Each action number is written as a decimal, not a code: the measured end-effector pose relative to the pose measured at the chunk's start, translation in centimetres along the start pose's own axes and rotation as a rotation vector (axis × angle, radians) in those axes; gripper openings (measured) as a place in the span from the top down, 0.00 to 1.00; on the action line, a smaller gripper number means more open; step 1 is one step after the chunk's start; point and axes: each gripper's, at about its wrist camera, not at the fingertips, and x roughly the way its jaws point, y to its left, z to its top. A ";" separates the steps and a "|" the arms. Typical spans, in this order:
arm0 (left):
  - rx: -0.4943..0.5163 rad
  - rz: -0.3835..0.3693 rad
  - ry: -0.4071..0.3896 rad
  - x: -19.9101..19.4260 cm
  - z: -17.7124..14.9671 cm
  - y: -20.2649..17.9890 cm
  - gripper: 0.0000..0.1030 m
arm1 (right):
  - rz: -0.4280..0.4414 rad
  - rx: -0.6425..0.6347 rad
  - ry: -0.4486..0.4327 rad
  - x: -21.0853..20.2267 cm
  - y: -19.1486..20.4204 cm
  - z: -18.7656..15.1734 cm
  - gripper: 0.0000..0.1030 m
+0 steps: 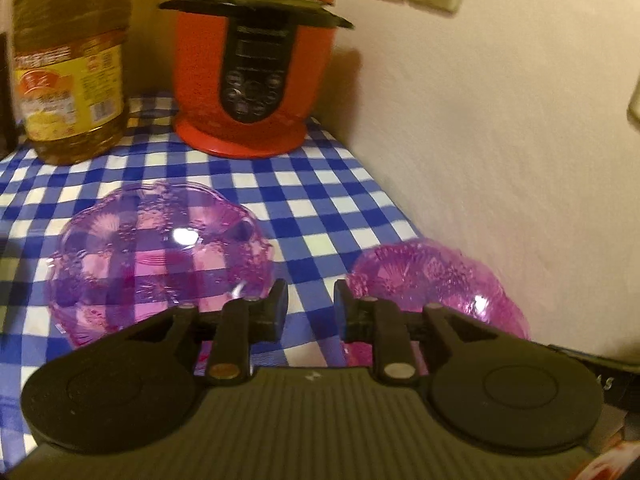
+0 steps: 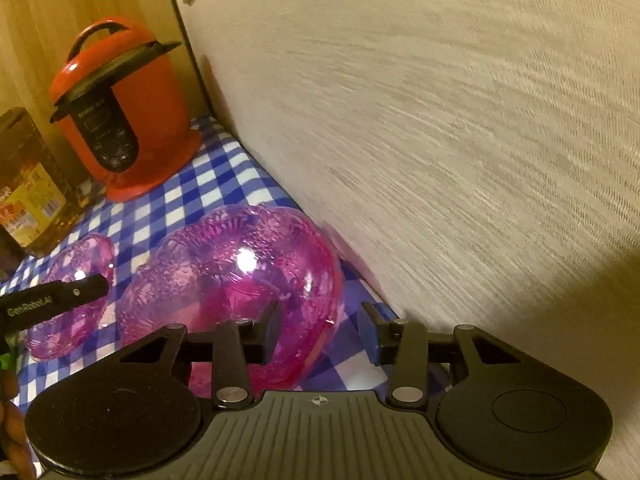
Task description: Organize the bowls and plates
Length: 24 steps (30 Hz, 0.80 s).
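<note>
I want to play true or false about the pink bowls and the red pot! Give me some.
1. Two pink bowls sit on the cloth. True: one bowl lies left, the other bowl lies by the wall.
2. The cloth is red and white. False: the cloth is blue and white checked.
3. The red pot stands at the back by the wall. True.
4. The oil bottle stands right of the pot. False: it stands left of it.
5. The left gripper squeezes a bowl. False: nothing sits between its jaws, which stand apart.
6. The right gripper is open. True.
</note>
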 end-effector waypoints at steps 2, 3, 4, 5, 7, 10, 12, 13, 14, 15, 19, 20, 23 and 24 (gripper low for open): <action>-0.026 0.002 -0.017 -0.9 0.1 0.7 0.79 | 0.010 -0.011 -0.012 -0.4 0.5 0.1 0.59; -0.037 0.004 -0.025 -1.3 0.2 1.0 0.79 | 0.020 -0.014 -0.019 -0.6 0.7 0.1 0.59; -0.047 0.009 -0.032 -1.7 0.2 1.2 0.79 | 0.029 -0.020 -0.027 -0.9 1.0 0.2 0.59; -0.057 0.013 -0.038 -2.1 0.2 1.5 0.79 | 0.033 -0.026 -0.035 -1.1 1.3 0.2 0.59; -0.079 0.016 -0.052 -3.1 0.4 2.0 0.79 | 0.046 -0.037 -0.054 -1.7 1.9 0.2 0.59; -0.081 0.034 -0.074 -4.5 0.6 2.6 0.74 | 0.071 -0.031 -0.083 -2.5 2.5 0.2 0.59; -0.080 0.050 -0.086 -5.4 0.6 3.3 0.70 | 0.093 -0.025 -0.091 -2.9 3.1 0.3 0.59; -0.082 0.057 -0.090 -5.8 0.7 3.7 0.67 | 0.106 -0.022 -0.097 -3.2 3.4 0.2 0.59; -0.085 0.064 -0.091 -5.9 0.7 4.0 0.64 | 0.116 -0.024 -0.103 -3.3 3.7 0.2 0.59; -0.091 0.073 -0.091 -6.3 0.6 4.5 0.64 | 0.126 -0.026 -0.108 -3.5 4.2 0.2 0.59; -0.157 0.105 -0.079 -7.3 0.6 7.2 0.62 | 0.180 -0.038 -0.115 -4.1 6.3 0.1 0.59; -0.173 0.116 -0.078 -7.5 0.6 7.9 0.61 | 0.192 -0.043 -0.112 -4.0 6.9 0.0 0.59; -0.201 0.146 -0.088 -8.1 0.4 9.6 0.55 | 0.233 -0.059 -0.103 -4.2 8.8 -0.4 0.59; -0.207 0.158 -0.088 -8.2 0.3 10.1 0.54 | 0.242 -0.069 -0.101 -4.2 9.5 -0.6 0.59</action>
